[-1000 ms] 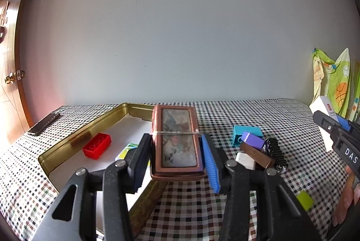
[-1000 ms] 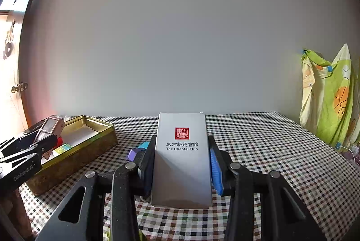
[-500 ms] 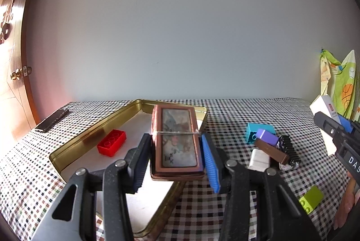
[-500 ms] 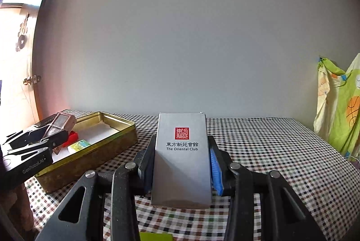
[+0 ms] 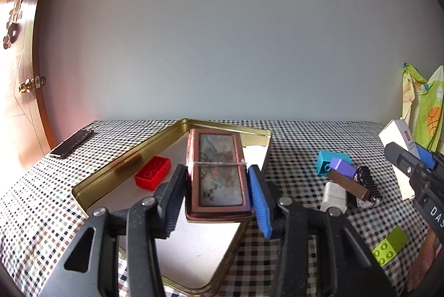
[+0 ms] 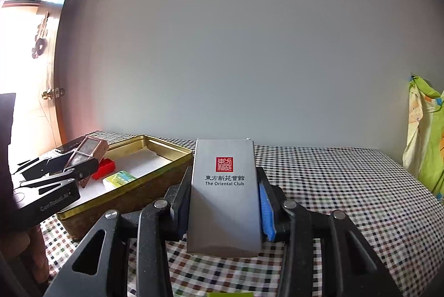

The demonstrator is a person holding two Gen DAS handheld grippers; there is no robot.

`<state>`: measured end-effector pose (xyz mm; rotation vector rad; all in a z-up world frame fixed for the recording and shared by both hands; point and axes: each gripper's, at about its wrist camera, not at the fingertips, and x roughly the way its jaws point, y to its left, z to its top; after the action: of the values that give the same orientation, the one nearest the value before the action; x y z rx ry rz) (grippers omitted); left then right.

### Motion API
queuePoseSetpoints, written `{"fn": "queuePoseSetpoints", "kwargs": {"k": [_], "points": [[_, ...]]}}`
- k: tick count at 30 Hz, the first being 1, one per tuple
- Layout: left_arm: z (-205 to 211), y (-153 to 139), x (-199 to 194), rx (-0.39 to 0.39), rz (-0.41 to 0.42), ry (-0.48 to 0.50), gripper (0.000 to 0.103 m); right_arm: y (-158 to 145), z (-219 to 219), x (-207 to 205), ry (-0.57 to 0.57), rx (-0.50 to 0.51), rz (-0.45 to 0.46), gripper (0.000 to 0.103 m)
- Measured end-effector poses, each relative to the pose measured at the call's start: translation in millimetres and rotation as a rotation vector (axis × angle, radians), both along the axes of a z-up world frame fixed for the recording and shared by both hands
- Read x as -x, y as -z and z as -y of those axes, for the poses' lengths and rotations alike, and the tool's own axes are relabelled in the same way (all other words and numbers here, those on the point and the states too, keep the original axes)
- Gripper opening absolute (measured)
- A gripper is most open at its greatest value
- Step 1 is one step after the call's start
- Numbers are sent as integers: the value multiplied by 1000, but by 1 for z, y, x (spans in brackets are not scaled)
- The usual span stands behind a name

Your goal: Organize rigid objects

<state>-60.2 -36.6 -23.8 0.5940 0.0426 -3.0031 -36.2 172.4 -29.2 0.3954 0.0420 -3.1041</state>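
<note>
Copper-framed box (image 5: 219, 175), wound once with a thin band, clamped flat between the pads of the left hand-held gripper (image 5: 217, 195) and held above the open gold tin (image 5: 116, 169), over its white lining. Inside the tin: a red brick (image 5: 152, 172) near the left wall and, seen from the right wrist, a green-and-white card (image 6: 119, 178) just beside it. Grey "The Oriental Club" box (image 6: 224, 194) gripped by its long sides in the right hand-held gripper (image 6: 222, 207), tilted back, above the checkered tabletop (image 6: 347, 186) to the right of the tin. On the tabletop right of the tin, a close cluster: teal brick (image 5: 324, 162), purple brick (image 5: 342, 166), brown bar (image 5: 349, 184), black ribbed piece (image 5: 366, 180), white block (image 5: 334, 195). Lime brick (image 5: 390, 245) apart, nearer the camera. Dark phone (image 5: 72, 143) at the far left edge of the tabletop, near the wooden door (image 5: 16, 103).
</note>
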Motion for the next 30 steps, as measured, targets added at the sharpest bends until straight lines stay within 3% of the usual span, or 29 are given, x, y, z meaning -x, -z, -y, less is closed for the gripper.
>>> {"fn": "queuePoseSetpoints", "kwargs": {"k": [30], "points": [[27,2,-4,-22,18,-30,45,3,64,8,-125,-38,24,44]]}}
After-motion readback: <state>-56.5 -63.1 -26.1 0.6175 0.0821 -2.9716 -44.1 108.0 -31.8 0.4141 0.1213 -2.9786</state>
